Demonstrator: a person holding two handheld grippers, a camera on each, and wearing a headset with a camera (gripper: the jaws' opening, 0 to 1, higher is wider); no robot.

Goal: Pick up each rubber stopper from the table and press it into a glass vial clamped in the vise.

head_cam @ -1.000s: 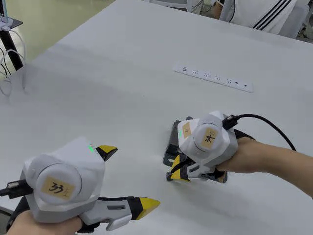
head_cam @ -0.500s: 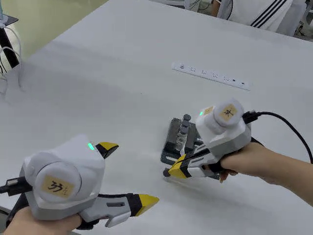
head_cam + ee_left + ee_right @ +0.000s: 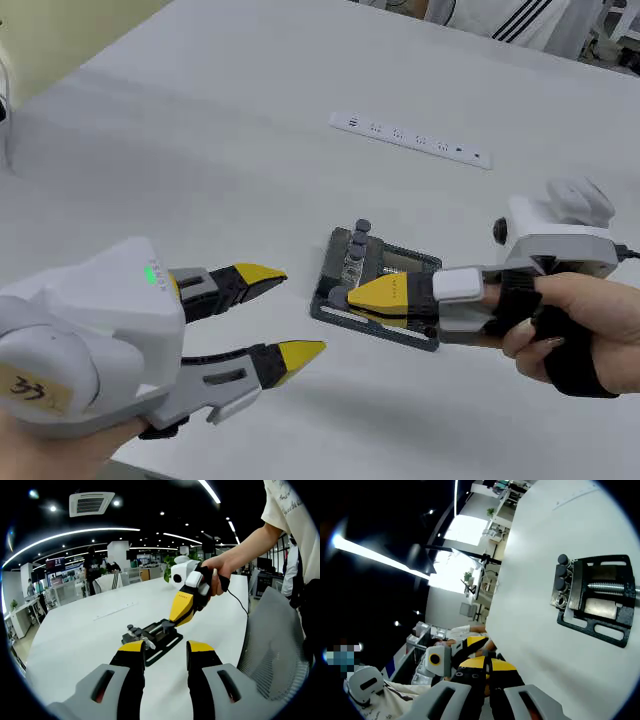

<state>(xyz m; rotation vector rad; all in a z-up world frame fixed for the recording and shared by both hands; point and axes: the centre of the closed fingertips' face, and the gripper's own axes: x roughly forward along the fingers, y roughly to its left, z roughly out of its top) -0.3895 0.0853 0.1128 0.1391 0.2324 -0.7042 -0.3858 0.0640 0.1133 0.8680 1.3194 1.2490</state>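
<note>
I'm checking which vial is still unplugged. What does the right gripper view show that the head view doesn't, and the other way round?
Right gripper view: the row of glass vials seen plainly, three capped dark and the fourth vial looking open-mouthed, plus the vise screw.
Head view: a hand holding the right tool, with a dark rubber stopper at its tip, by the vise's near corner.
Both: the vise on the white table.

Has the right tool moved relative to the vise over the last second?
Yes. In the head view the right tool has drawn back off the vise toward the right, leaving its tip over the near edge.
</note>
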